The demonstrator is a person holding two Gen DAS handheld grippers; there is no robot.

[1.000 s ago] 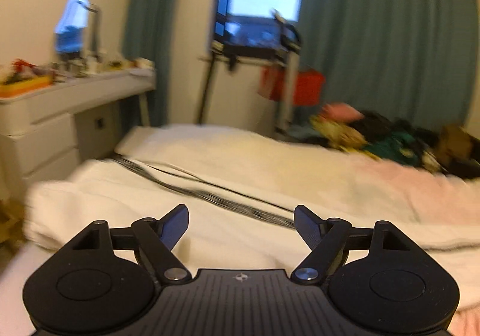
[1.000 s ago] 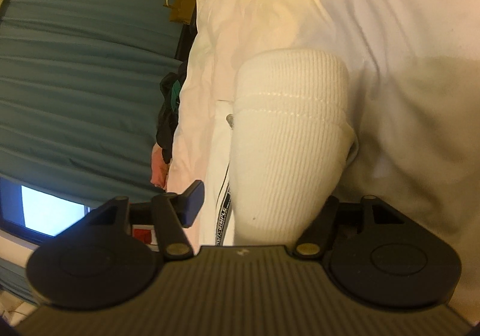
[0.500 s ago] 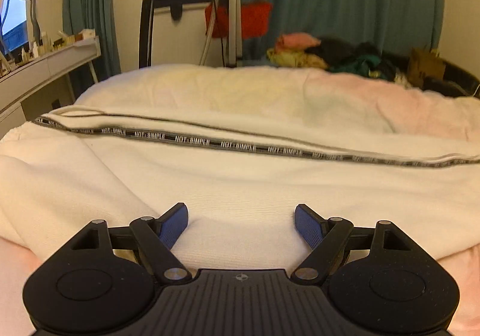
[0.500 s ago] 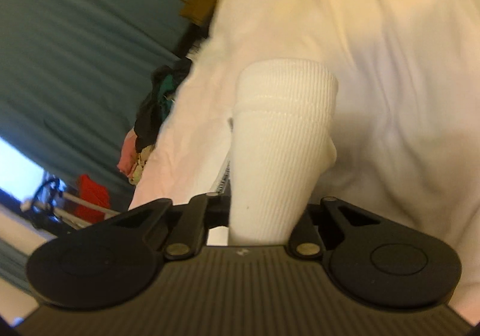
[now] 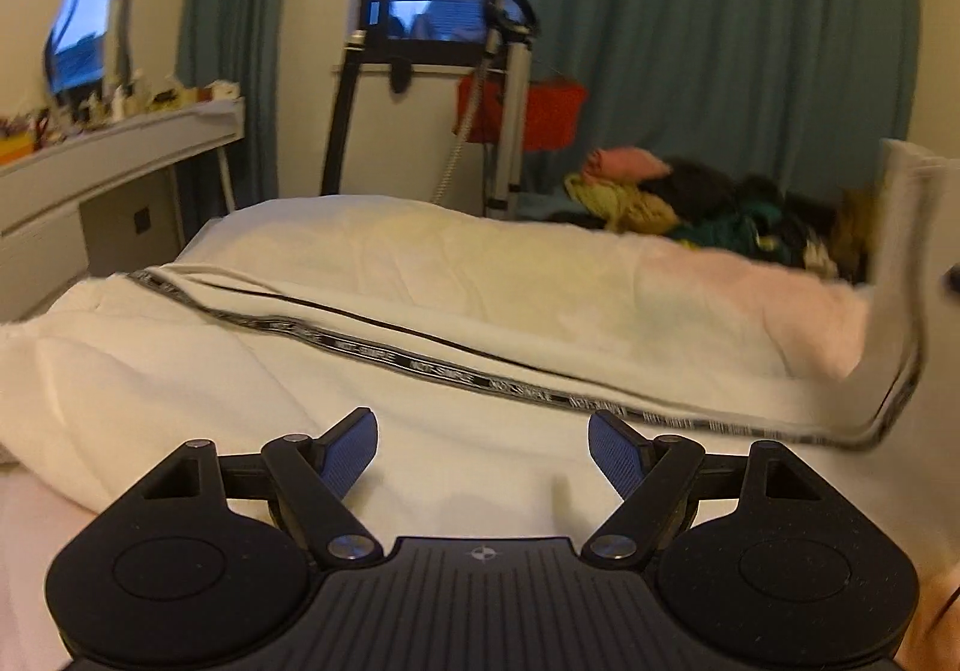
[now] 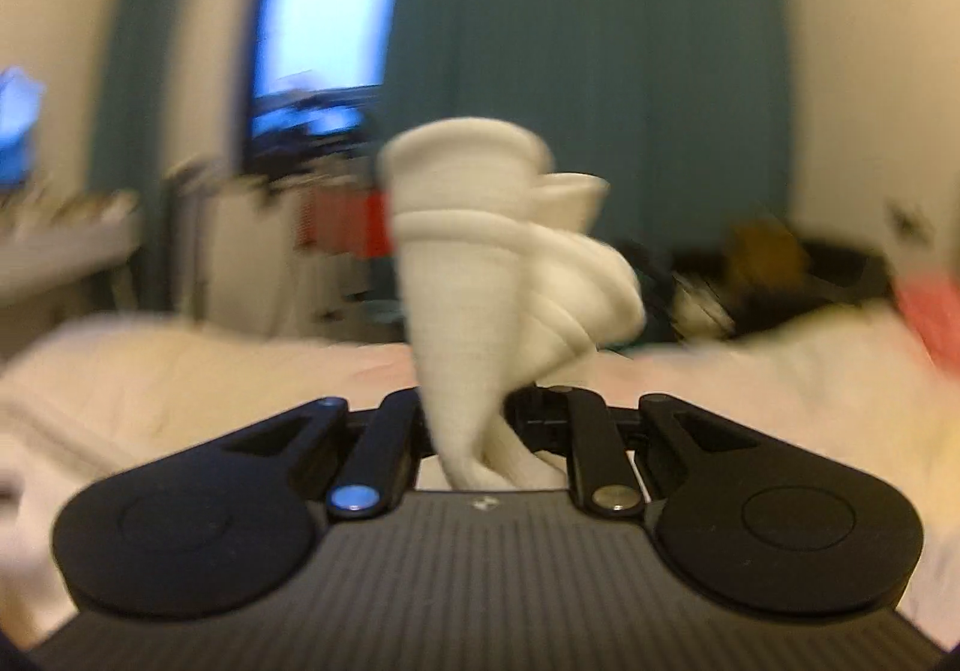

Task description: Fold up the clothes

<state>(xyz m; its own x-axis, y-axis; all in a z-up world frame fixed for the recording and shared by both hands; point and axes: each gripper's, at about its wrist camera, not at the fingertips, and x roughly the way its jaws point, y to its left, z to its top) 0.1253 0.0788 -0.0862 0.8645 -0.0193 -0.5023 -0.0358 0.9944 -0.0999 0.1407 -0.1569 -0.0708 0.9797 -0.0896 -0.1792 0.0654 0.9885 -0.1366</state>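
Right wrist view: your right gripper (image 6: 474, 431) is clamped on the white ribbed cuff (image 6: 474, 263), lifted above the bed (image 6: 180, 371).
Your left gripper (image 5: 483, 446) is spread wide, holding nothing, over the white garment (image 5: 420, 431) lying on the bed.

The left hand-held gripper (image 5: 483, 446) is level and low over the white garment (image 5: 420, 371) spread on the bed, its two blue-padded fingers (image 5: 351, 446) spread wide with nothing between them. The right hand-held gripper (image 6: 471, 431) is raised above that garment, its fingers clamped on a bunched, ribbed cuff that stands upright from the jaws.
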